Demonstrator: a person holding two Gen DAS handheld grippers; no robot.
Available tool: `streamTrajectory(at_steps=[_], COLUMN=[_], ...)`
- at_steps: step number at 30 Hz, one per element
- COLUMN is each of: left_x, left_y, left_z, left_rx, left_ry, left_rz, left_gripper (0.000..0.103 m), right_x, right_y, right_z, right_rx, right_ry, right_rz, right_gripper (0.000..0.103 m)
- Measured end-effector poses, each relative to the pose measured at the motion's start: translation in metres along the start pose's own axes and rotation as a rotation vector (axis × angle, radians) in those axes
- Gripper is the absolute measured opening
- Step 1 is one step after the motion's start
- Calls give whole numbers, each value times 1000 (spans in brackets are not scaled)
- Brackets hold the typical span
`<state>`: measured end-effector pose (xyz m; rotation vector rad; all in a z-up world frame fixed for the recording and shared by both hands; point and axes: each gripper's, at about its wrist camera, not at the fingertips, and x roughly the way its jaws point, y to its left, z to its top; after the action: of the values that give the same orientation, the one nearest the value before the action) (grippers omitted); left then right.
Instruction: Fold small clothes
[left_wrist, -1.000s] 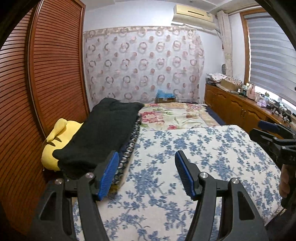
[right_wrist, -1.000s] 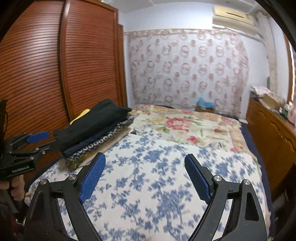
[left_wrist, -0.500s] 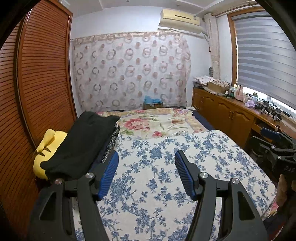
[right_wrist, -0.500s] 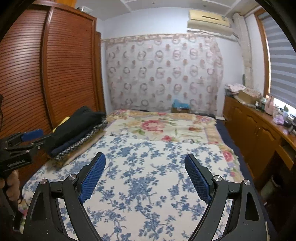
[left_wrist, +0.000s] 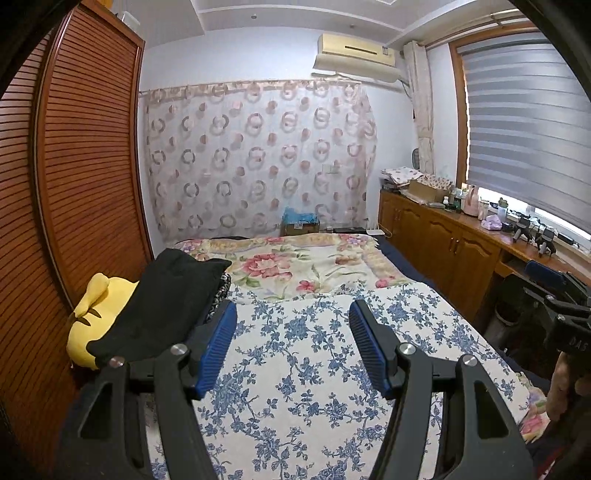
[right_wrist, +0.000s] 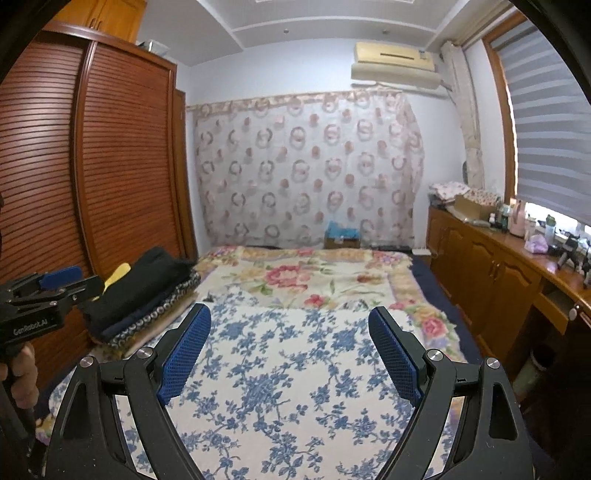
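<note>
One big bed fills the room, with a blue-flower sheet on top. Along its left side, by the brown closet, sits a pile of folded clothes — black on top — next to a yellow pillow. The left gripper hangs over the sheet, spread wide and holding nothing; the pile is just to its left. The right gripper is spread wide too — empty, pile farther left.

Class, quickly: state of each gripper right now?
Left gripper: open, holding nothing.
Right gripper: open, holding nothing.
</note>
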<state>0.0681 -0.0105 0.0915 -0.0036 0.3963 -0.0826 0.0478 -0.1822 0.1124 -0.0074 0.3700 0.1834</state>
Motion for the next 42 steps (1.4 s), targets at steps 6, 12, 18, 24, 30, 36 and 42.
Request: streamTrajectory(at_steps=[6, 12, 18, 24, 30, 36, 42], left_x=[-8, -9, -9, -8, -8, -9, -8], left_y=[0, -1, -1, 0, 1, 1, 2], left_z=[0, -1, -1, -1, 0, 0, 0], left_rx=[6, 7, 5, 5, 5, 5, 5], left_ry=[-12, -8, -6, -5, -5, -5, -3], left_rz=[5, 11, 11, 10, 10, 9, 9], left_gripper=[64, 64, 64, 64, 64, 64, 64], right_x=[-7, -4, -4, -4, -4, -4, -4], right_y=[-1, 0, -1, -2, -2, 0, 0], right_z=[3, 2, 0, -2, -2, -3, -2], right_rx=[0, 6, 7, 4, 6, 5, 4], right_ry=[-19, -14, -11, -10, -9, -9, -8], right_rz=[-24, -30, -32, -34, -34, -34, -35], right_gripper=[89, 89, 89, 89, 89, 89, 89])
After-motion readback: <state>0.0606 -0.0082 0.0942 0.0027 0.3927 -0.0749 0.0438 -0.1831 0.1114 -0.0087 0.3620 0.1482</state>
